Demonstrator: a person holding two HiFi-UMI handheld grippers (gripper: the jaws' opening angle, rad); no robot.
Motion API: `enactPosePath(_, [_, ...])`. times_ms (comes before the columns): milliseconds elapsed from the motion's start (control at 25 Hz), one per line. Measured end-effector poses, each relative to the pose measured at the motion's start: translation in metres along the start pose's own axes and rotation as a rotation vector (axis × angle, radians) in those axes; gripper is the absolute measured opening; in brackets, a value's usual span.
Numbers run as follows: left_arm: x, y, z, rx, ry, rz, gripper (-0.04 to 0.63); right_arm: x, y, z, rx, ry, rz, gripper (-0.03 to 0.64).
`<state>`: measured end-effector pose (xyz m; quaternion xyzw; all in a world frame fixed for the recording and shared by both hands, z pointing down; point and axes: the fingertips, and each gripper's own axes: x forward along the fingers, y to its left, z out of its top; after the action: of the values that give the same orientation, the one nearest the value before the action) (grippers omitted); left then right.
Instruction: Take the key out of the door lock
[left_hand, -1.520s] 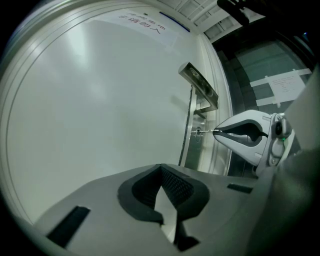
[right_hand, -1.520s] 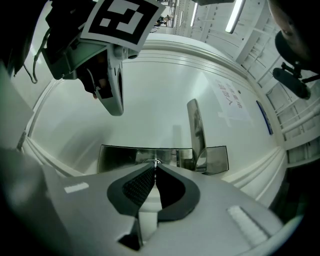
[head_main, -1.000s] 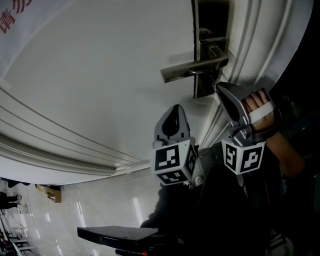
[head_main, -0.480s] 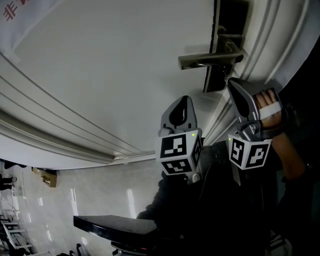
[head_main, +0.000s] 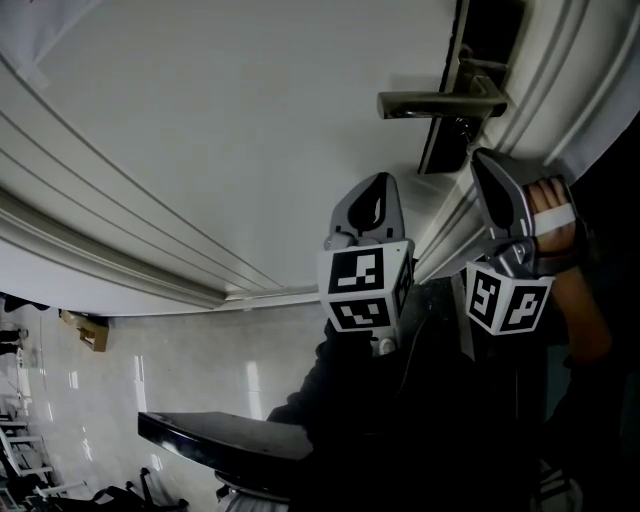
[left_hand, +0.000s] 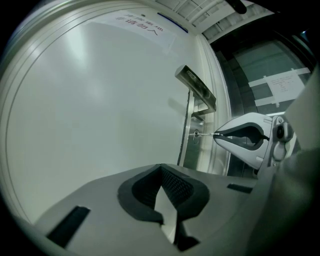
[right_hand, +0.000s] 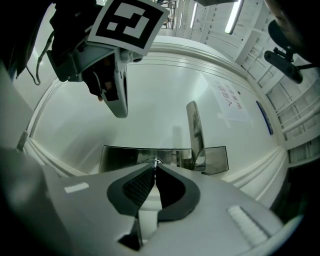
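White panelled door fills most of the head view, with a paper notice high on it. At its edge is a dark metal lock plate, with a lever handle set level across it. Left gripper: jaws closed together, nothing between them, held off the door below and to the left of the lock, doing no work. Right gripper: tips right at the plate, clenched on the key, which sits in the keyhole under the handle. Risks, as I judge them: the hold is only at the very tips on a thin bit of metal, so a pull off the keyhole's axis could bind the key or let it slip out and drop. If the key isn't turned to its release position, it won't come out at all. Key itself: small, slim, bright metal, little showing. From the left gripper view it is a short straight bar standing square off the plate, bridging keyhole and jaw tips. Any teeth or ring are too small to make out.
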<state>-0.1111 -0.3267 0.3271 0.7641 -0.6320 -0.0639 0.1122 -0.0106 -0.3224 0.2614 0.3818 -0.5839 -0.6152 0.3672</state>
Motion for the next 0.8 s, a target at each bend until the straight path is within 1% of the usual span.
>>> enactPosePath(520, [0.008, 0.000, 0.001, 0.007, -0.003, 0.005, 0.000, -0.002, 0.000, -0.001, 0.013, -0.019, -0.002, 0.012])
enactPosePath(680, [0.007, 0.003, 0.001, 0.000, 0.000, 0.017, 0.000, -0.007, 0.002, 0.001, 0.033, -0.031, 0.003, 0.012])
enactPosePath(800, [0.007, -0.002, -0.001, 0.006, 0.003, 0.005, 0.000, -0.012, 0.001, 0.001, 0.061, -0.038, -0.001, 0.012])
